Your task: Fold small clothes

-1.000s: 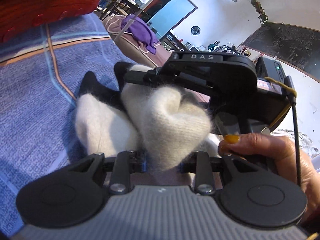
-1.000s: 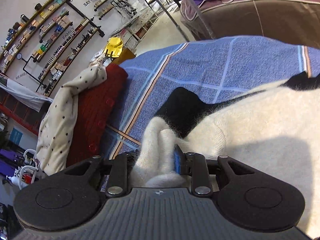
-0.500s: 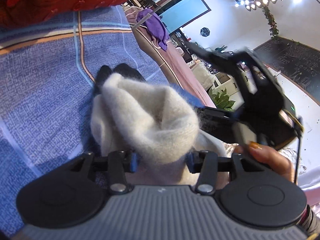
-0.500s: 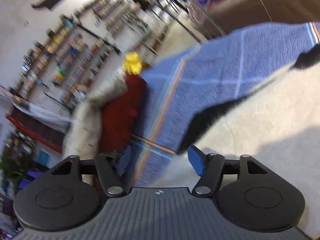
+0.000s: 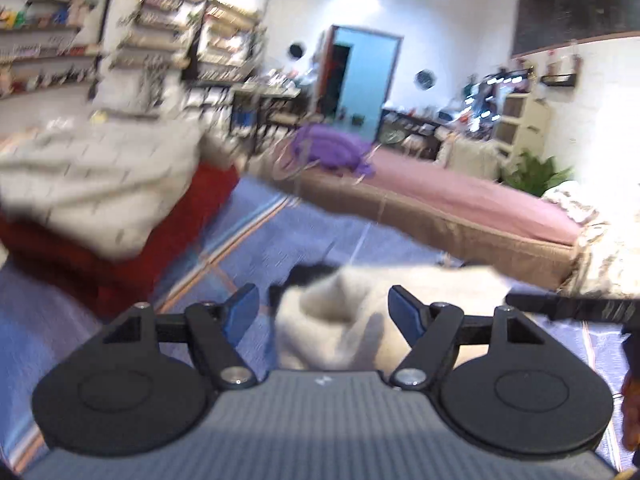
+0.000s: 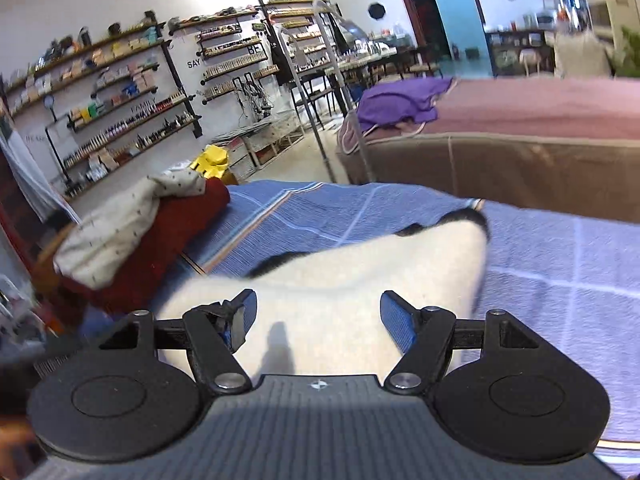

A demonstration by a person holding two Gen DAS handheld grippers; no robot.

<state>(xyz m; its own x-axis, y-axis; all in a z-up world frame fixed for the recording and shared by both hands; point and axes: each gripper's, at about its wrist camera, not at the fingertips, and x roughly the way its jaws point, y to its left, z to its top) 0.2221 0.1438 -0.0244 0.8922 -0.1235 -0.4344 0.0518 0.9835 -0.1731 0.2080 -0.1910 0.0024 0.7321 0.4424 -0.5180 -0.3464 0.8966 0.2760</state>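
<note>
A fuzzy cream garment with black trim (image 5: pixel 344 320) (image 6: pixel 360 276) lies folded in a bundle on the blue checked cloth (image 6: pixel 560 264). In the left wrist view my left gripper (image 5: pixel 324 312) hangs just over the bundle. Its jaws are opening and its blue pads (image 5: pixel 242 312) stand clear of the wool, which shows between them. In the right wrist view my right gripper (image 6: pixel 318 314) is wide open above the garment, its pads (image 6: pixel 394 320) touching nothing. A dark part of the right gripper (image 5: pixel 572 306) shows at the left view's right edge.
A stack of a red knit (image 6: pixel 160 248) and a dotted cream garment (image 6: pixel 120 224) sits on the cloth (image 5: pixel 328 240) to the left. Beyond it stand a pink-covered bed (image 6: pixel 540 108) with a purple garment (image 6: pixel 400 102) and wall shelves (image 6: pixel 120 100).
Both grippers have let go of the cream garment and opened. Both have lifted and rolled level. The right one has pulled away sideways, and the garment now lies on the cloth.
</note>
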